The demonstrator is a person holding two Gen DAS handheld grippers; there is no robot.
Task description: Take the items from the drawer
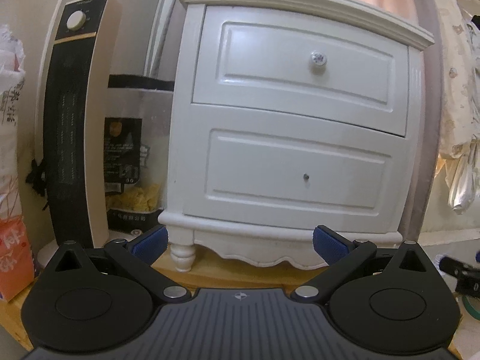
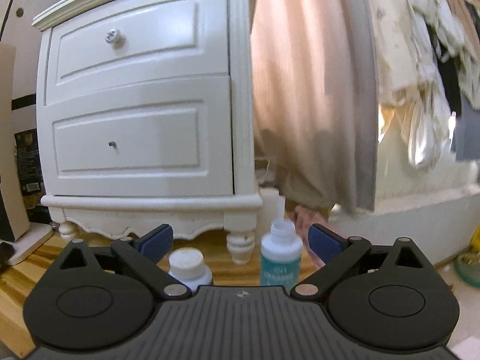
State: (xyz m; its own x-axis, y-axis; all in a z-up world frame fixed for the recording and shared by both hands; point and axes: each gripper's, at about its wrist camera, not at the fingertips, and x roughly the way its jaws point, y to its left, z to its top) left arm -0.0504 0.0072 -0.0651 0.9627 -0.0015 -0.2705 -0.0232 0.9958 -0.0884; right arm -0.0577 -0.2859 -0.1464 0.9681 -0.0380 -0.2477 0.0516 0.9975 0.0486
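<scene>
A white nightstand (image 1: 300, 114) (image 2: 141, 96) with two closed drawers stands on the wooden floor. The upper drawer carries a round patterned knob (image 1: 318, 58) (image 2: 112, 35); the lower one shows only a small stud (image 1: 306, 176) (image 2: 112, 143). My left gripper (image 1: 239, 244) is open and empty, low in front of the cabinet's base. My right gripper (image 2: 240, 243) is also open, hanging above two bottles on the floor: a clear bottle with a teal label (image 2: 280, 256) and a white capped bottle (image 2: 189, 265). Its blue pads (image 2: 322, 244) touch neither.
A tall black and cream tower heater (image 1: 72, 126) stands left of the nightstand, with a clear bag of yellow snacks (image 1: 132, 162) behind it and an orange package (image 1: 13, 252) at far left. A pink curtain (image 2: 306, 90) and hanging clothes (image 2: 420, 60) fill the right side.
</scene>
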